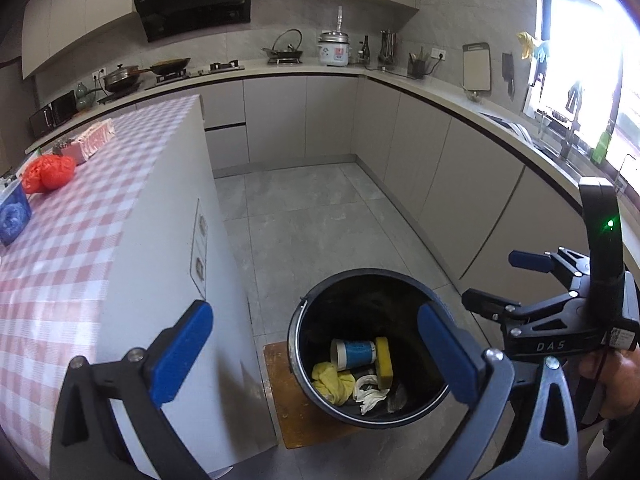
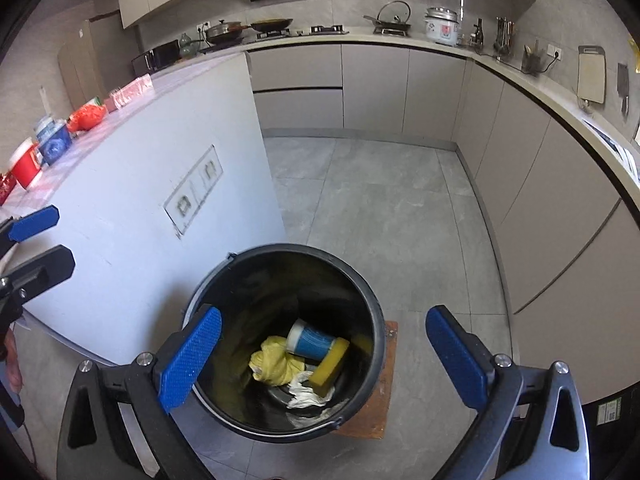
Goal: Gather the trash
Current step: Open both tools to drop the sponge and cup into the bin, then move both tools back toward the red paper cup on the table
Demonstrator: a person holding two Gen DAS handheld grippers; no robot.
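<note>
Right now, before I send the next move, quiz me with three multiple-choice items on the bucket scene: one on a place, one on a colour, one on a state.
1. The black bucket stands on:
A. a wooden board
B. the checked counter
C. the sink

2. The sponge is:
A. red
B. yellow
C. green

3. The right gripper is:
A. shut on the cup
B. shut empty
C. open, empty

Answers: 1 A, brown board shows under the bucket; 2 B, yellow block beside the blue-and-white cup; 3 C, blue pads stand wide apart, nothing between.
</note>
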